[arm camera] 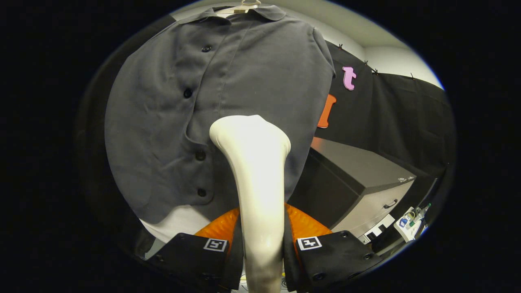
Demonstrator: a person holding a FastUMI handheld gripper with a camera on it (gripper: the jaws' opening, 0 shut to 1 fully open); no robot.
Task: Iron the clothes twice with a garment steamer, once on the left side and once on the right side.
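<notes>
A dark grey button-up shirt (244, 93) hangs on a pale hanger (244, 6), spread wide ahead of the gripper. My gripper (262, 248) is shut on the white garment steamer (256, 171), whose handle runs up between the two fingers. The steamer's flared head reaches the shirt just right of the button row, at about the height of the third button (200, 155). Whether the head touches the cloth I cannot tell. An orange part (303, 224) shows behind the handle, just beyond the fingers.
A grey cabinet (366, 179) with a drawer handle stands to the right of the shirt, below the black cloth wall (399, 122). A small white unit with bottles (411, 219) sits beyond the cabinet's front. Something white (179, 221) shows below the shirt's hem.
</notes>
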